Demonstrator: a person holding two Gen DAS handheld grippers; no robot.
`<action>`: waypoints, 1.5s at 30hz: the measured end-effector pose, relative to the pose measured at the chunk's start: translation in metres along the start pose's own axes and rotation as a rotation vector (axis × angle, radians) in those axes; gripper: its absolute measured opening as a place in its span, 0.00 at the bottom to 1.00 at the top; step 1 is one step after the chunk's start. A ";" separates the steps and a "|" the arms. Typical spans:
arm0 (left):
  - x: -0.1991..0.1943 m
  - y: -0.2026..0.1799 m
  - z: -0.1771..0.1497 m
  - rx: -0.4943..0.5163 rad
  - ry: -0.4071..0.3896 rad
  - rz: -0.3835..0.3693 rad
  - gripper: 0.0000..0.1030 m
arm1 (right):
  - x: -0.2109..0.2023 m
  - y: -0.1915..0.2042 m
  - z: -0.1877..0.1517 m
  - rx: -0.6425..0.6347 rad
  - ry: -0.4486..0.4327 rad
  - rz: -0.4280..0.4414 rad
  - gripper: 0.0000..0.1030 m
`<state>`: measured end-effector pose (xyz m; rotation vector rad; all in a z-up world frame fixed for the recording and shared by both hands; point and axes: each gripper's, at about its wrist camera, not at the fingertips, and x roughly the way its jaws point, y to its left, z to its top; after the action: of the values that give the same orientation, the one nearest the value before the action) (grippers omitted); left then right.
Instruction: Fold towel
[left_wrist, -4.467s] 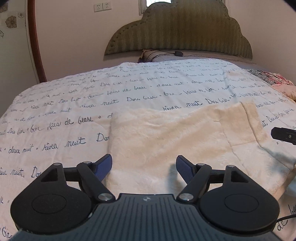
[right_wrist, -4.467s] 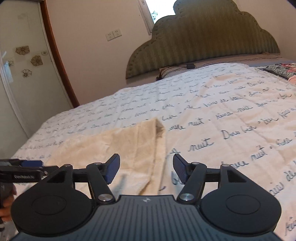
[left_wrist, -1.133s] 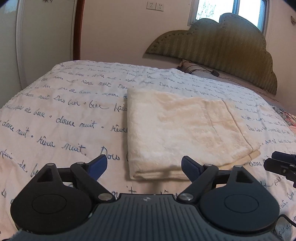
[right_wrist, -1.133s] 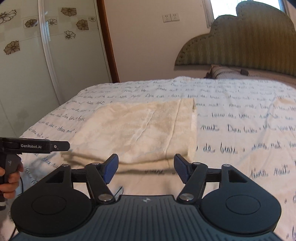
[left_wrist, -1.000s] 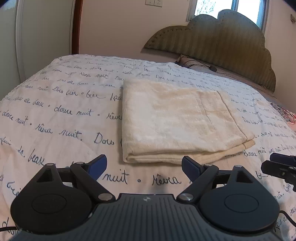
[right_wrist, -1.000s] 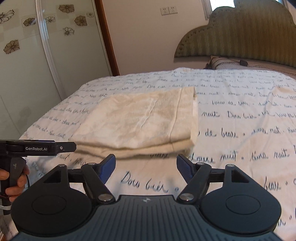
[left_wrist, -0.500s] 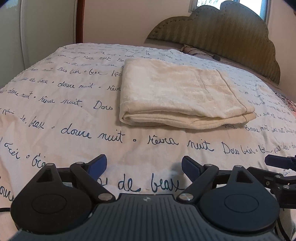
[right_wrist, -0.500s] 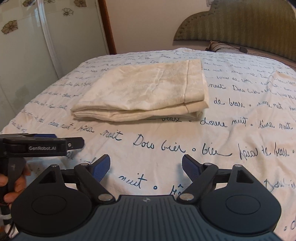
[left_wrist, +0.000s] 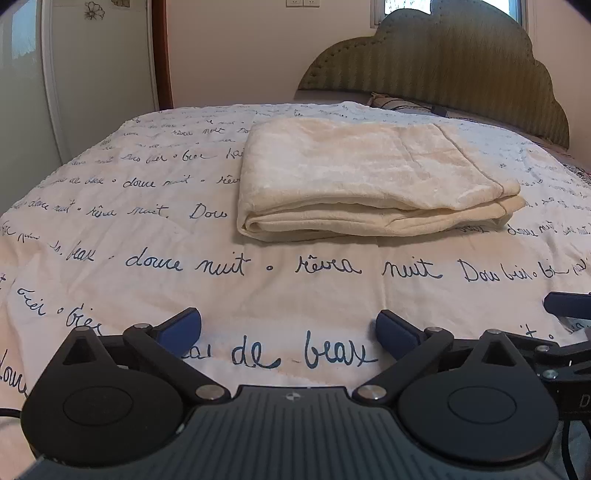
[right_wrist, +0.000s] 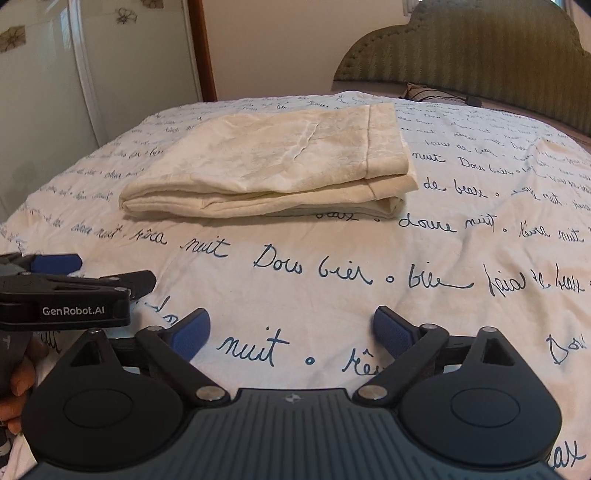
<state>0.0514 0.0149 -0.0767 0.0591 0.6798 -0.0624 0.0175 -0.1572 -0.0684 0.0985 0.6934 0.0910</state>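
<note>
A cream towel (left_wrist: 369, 177) lies folded in layers on the bed, its folded edge facing me; the right wrist view shows the same towel (right_wrist: 273, 162). My left gripper (left_wrist: 290, 326) hovers low over the bedspread, well short of the towel, its jaws opening wide with nothing between them. My right gripper (right_wrist: 291, 326) is likewise short of the towel, jaws opening, empty. The left gripper's side (right_wrist: 74, 284) shows at the left of the right wrist view, held by a hand (right_wrist: 16, 387).
A white bedspread (left_wrist: 221, 266) with blue handwritten words covers the bed. An olive scalloped headboard (left_wrist: 461, 62) and a pillow (left_wrist: 402, 103) stand at the far end. A pale wardrobe door (right_wrist: 44, 81) is at the left.
Both grippers have pulled back from the towel and sunk lower toward the bedspread, and their jaws have spread wider. The towel lies released, folded over on itself.
</note>
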 end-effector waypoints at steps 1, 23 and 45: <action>0.001 0.000 0.000 0.001 0.001 0.001 1.00 | 0.001 0.002 0.001 -0.015 0.013 0.000 0.98; 0.005 -0.001 -0.001 0.007 -0.007 0.006 1.00 | 0.014 -0.010 0.012 -0.057 0.064 0.087 1.00; 0.005 -0.001 -0.002 0.006 -0.009 0.009 1.00 | 0.011 -0.002 -0.004 -0.047 -0.052 0.023 1.00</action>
<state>0.0534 0.0135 -0.0816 0.0678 0.6704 -0.0564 0.0236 -0.1576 -0.0788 0.0638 0.6383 0.1264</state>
